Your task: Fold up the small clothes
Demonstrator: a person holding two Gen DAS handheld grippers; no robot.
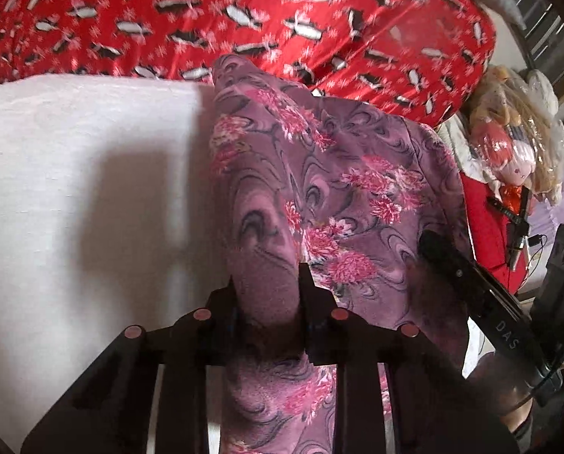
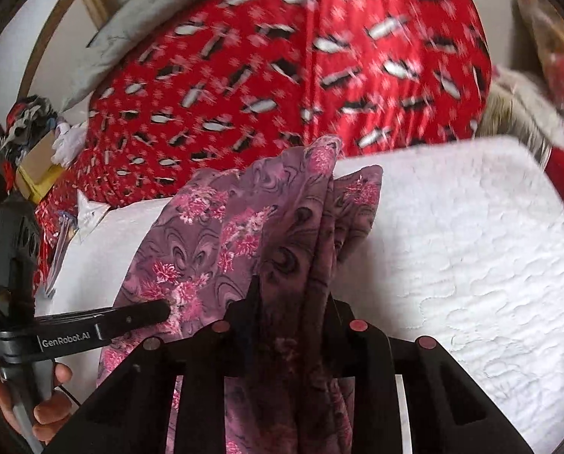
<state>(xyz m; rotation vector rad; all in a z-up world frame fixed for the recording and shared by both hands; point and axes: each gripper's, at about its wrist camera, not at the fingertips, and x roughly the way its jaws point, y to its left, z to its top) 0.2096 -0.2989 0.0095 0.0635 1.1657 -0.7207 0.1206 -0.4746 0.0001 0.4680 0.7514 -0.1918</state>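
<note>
In the left wrist view, the left gripper (image 1: 267,295) is pinching a bunch of the purple flowery cloth (image 1: 320,189) between its fingers, which are squeezed narrow on it. The cloth is hanging up off the white pad (image 1: 74,170), likely so a fold can be made in the air and then laid flat. The gripper is pointing steeply down at the pad. Over on the right side of this view, the right gripper's black fingers are poking into the same cloth. Behind it all, a red patterned blanket (image 1: 282,19) is lying, and a doll (image 1: 509,151) is sitting off to the side. In the right wrist view, the right gripper (image 2: 293,302) is also holding a gathered bunch of the cloth, with its fingers narrow and pressing on it. The cloth is draping down from both grips onto the white pad, so each side is holding one end to keep it even. A person's hand (image 2: 43,405) is wrapping around the handle of the left gripper at the lower left, and that gripper is reaching across sideways into the cloth.
</note>
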